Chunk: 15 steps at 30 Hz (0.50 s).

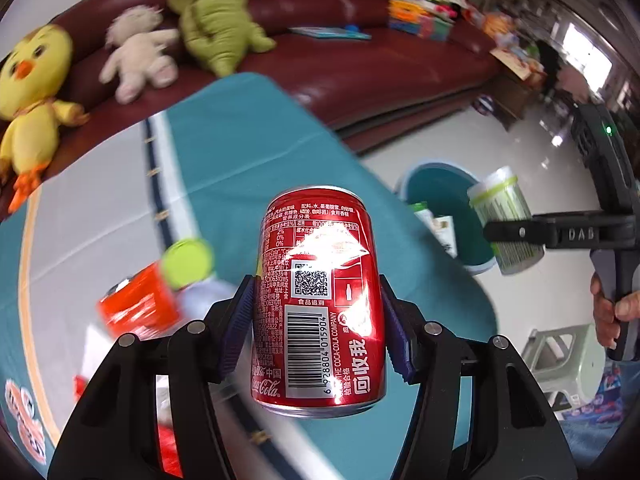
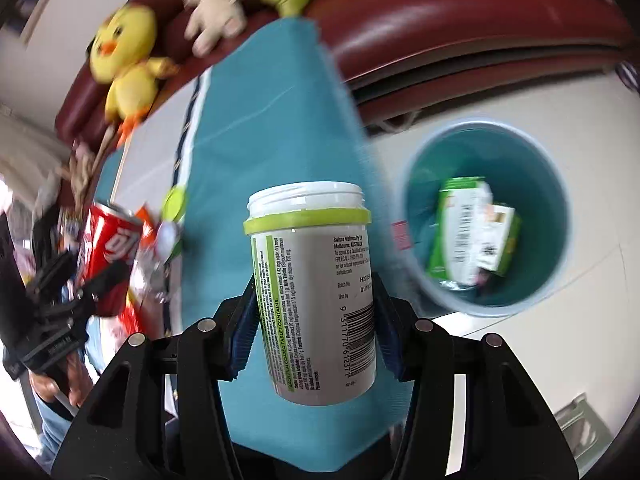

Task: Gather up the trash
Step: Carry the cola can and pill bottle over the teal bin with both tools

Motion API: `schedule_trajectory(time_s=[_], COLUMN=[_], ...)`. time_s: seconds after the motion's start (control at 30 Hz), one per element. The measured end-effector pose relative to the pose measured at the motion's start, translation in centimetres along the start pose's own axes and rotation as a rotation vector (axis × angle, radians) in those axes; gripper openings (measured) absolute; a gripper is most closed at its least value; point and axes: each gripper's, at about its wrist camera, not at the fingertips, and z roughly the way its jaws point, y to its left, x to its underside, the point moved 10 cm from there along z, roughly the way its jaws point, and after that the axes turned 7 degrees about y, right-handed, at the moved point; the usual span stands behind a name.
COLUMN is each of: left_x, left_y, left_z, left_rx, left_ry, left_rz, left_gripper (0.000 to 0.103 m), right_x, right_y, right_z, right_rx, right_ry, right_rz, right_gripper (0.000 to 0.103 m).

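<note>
1. Your left gripper (image 1: 318, 322) has its fingers (image 1: 237, 326) clamped on a red cola can (image 1: 318, 300); the blue ribbed pads press both sides of the can, which stands upright between them, clear of the desk (image 1: 248, 148).
2. Your right gripper (image 2: 316, 322) has its fingers (image 2: 244, 330) closed on a white pill bottle (image 2: 314, 292) with a lime-green band and no cap; pads touch both sides, and the bottle is upright and lifted.
3. In the left wrist view the same pill bottle (image 1: 506, 226) shows at the right edge, held in the other tool's black fingers, just beside the bin (image 1: 440, 176).
4. The bin (image 2: 556, 184) is round, teal inside with a pale rim, and stands on the pale tiled floor (image 1: 480, 136) off the desk's edge. Inside it lie green-and-white cartons (image 2: 470, 228).
5. The desk carries a teal cloth with a white centre panel. On it: an orange packet (image 1: 138, 306), a lime-green lid (image 1: 188, 262) and some clear wrapping, all blurred.
6. Behind the desk is a dark red sofa (image 1: 360, 60) with a yellow chick plush (image 1: 34, 92), a cream plush (image 1: 140, 52) and a green plush (image 1: 216, 24).
7. A hand (image 1: 610, 312) grips the right tool's handle at the frame edge.
</note>
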Motion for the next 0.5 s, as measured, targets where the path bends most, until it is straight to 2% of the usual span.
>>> schedule_trajectory(time_s=[0.2,0.5], left_x=[-3.0,-6.5], left_y=[-6.9,-14.0], left_z=[2.8,8.0], left_rx=[0.031,0.067], left_ry=[0.034,0.103], left_rz=[0.096,0.166], left_gripper=[0.06,0.06], right_x=[-1.3,-1.3], right_y=[-6.6,-14.4], right_z=[-3.3,-3.4], right_rx=[0.028,0.03], right_ry=[-0.08,-0.093], right_rz=[0.091,0.203], right_gripper=[0.049,0.049])
